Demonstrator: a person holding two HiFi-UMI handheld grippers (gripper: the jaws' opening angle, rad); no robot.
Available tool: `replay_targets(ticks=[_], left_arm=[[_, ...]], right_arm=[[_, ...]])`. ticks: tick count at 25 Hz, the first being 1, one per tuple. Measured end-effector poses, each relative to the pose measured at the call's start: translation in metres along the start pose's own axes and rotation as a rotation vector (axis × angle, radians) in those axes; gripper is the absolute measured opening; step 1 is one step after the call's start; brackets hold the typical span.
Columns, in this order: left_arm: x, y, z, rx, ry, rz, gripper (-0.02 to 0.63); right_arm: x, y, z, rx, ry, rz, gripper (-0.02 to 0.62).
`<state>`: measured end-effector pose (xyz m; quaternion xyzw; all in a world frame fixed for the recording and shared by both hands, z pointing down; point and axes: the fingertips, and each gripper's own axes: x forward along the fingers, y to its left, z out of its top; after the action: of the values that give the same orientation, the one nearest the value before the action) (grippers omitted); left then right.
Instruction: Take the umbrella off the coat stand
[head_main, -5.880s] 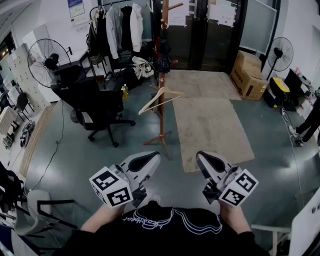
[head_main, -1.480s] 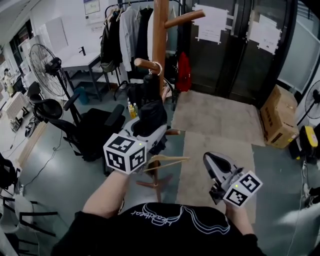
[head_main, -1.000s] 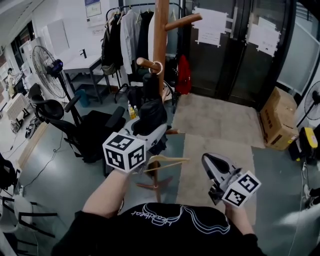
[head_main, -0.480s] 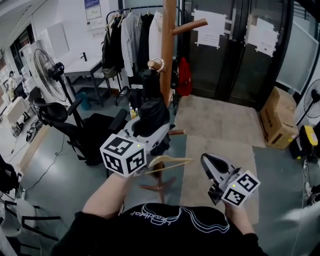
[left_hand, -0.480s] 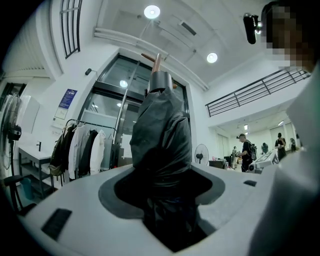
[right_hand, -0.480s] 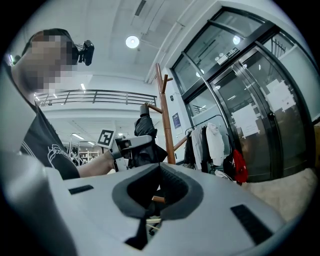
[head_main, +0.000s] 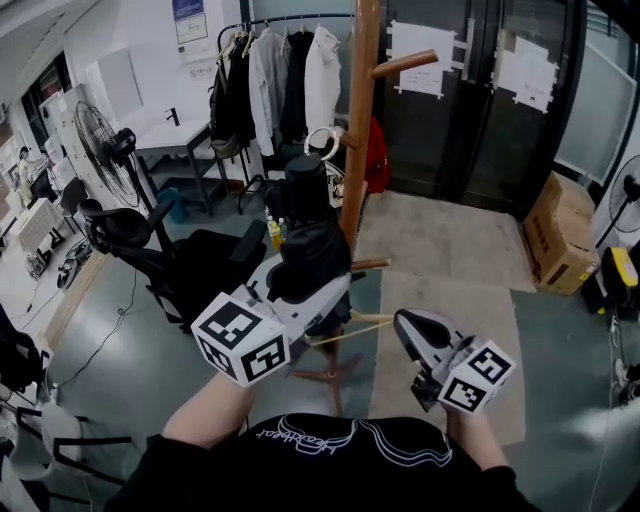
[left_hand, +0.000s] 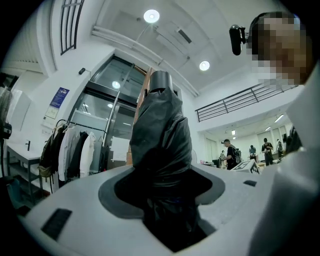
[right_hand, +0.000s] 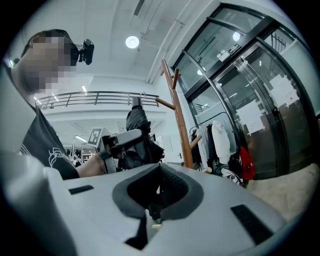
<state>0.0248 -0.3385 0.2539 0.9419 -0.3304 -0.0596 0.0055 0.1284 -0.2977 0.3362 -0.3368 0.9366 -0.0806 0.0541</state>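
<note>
A black folded umbrella (head_main: 310, 250) stands upright between the jaws of my left gripper (head_main: 312, 288), which is shut on its bundled fabric. In the left gripper view the umbrella (left_hand: 160, 135) fills the gap of the left gripper (left_hand: 162, 187). Its pale strap loop (head_main: 322, 142) sits at the tip of a short peg on the wooden coat stand (head_main: 360, 100); whether it still circles the peg I cannot tell. My right gripper (head_main: 412, 328) hangs lower right, shut and empty. The right gripper view shows the right gripper (right_hand: 159, 192), the stand (right_hand: 177, 115) and the held umbrella (right_hand: 137, 125).
A wooden hanger (head_main: 350, 328) hangs low on the stand. A black office chair (head_main: 170, 260) and a fan (head_main: 105, 140) are to the left, a clothes rack (head_main: 270, 70) behind. A rug (head_main: 440, 240) and cardboard boxes (head_main: 560, 235) lie right, before dark glass doors.
My left gripper has risen with the umbrella and drawn back from the stand, which now sits further right in view. The right gripper has shifted slightly left.
</note>
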Motion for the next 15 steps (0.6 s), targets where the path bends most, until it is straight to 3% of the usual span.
replay_targets(ticks=[6, 15], left_arm=[[-0.032, -0.016, -0.015, -0.089, 0.02, -0.07, 0.245], [-0.074, -0.031, -0.066, -0.219, 0.08, -0.125, 0.245]], right_arm=[[0.004, 0.026, -0.006, 0.024, -0.01, 0.011, -0.002], [-0.002, 0.062, -0.024, 0.066, -0.033, -0.025, -0.002]])
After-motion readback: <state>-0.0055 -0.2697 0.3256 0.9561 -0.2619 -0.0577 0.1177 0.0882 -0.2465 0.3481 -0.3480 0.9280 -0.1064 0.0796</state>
